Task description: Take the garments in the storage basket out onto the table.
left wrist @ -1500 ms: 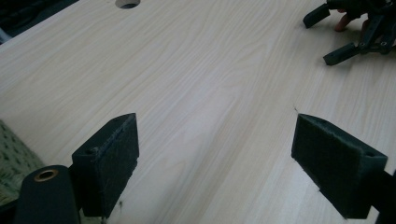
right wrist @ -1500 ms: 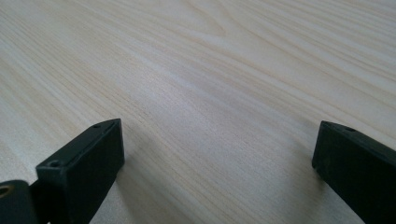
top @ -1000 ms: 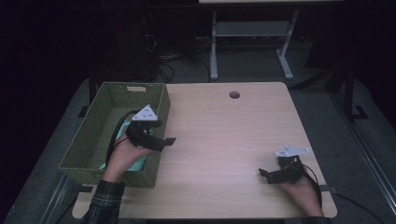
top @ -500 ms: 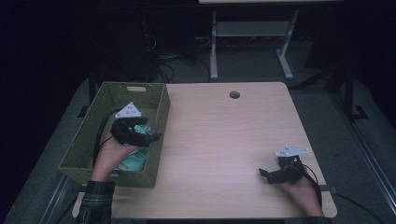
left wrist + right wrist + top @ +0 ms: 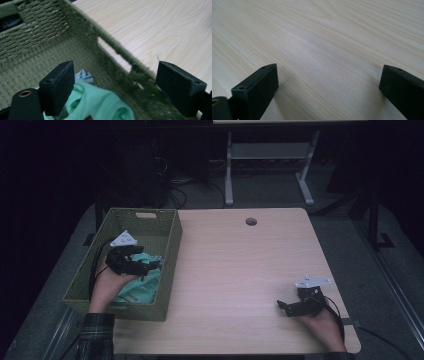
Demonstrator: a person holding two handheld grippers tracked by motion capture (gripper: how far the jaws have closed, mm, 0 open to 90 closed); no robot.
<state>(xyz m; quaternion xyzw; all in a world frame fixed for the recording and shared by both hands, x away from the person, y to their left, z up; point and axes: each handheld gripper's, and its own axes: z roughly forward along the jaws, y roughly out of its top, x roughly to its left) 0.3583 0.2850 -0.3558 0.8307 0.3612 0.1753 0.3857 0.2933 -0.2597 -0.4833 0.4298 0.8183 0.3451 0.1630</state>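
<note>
A green woven basket (image 5: 170, 245) stands on the left part of the wooden table (image 5: 240, 265). Inside it lies a mint-green cloth (image 5: 137, 287) (image 5: 100, 102), with a bit of blue-and-white cloth (image 5: 83, 75) behind it. My left gripper (image 5: 150, 265) (image 5: 115, 87) hovers inside the basket just above the mint cloth, open, with nothing between its jaws. My right gripper (image 5: 284, 306) (image 5: 327, 90) rests low over the bare table near the front right corner, open and holding nothing.
The basket's right wall (image 5: 117, 53) runs between my left jaws and the tabletop beyond. A round cable hole (image 5: 251, 221) sits at the table's far edge. A white metal frame (image 5: 270, 155) stands on the floor behind the table.
My left gripper has moved left from the basket's right rim into the basket and down toward the mint cloth. The right gripper has stayed in place.
</note>
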